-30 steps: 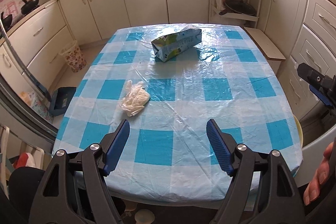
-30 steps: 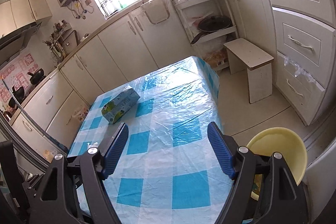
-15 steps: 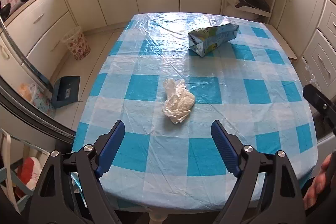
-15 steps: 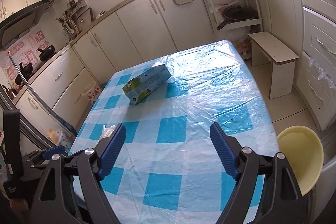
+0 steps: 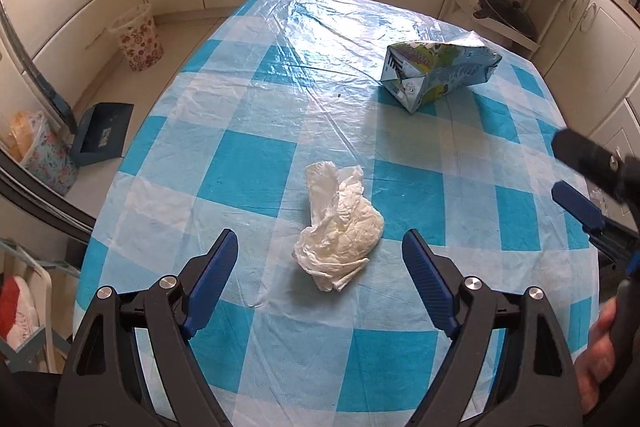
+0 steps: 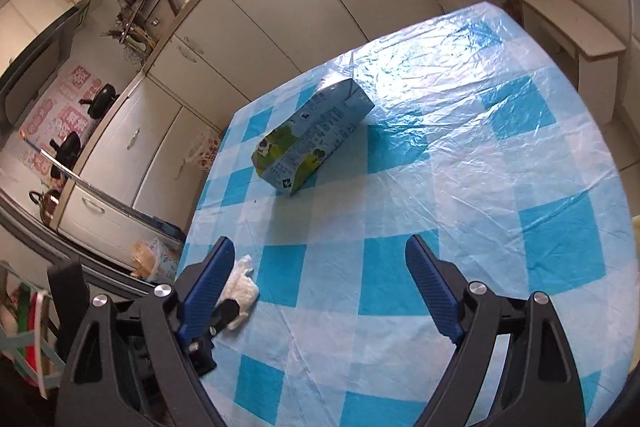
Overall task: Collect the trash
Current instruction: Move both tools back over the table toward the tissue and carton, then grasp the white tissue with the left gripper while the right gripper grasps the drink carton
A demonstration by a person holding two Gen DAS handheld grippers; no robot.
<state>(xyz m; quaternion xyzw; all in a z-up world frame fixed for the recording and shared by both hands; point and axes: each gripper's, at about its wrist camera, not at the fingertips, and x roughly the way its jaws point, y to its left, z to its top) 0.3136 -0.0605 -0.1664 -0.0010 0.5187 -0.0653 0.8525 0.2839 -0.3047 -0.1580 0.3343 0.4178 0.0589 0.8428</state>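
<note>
The wad (image 5: 338,231) of crumpled white tissue lies on the checked cloth (image 5: 248,179) near the table's front edge, and the left tongs (image 5: 320,255) hang right over it, jaws spread wide with nothing between the pads; the wad sits just ahead of the gap, a touch right of centre. Further back, well apart from it, the carton (image 5: 438,69) lies on its side, dented, one end toward the cameras. The right tongs (image 6: 320,259) point at that carton (image 6: 312,143) from a distance, jaws wide and empty, having just been opening.

The step in hand looks like the approach, one tool per piece. For the wad, I'd drop straight down so the pads straddle its fattest part, then close gently: it's soft and will squash, and the plastic cloth could get pinched underneath. For the carton, come across its narrow width, not its length. A flowered bin (image 5: 138,41) stands on the floor beyond the table's left side, a likely target.
</note>
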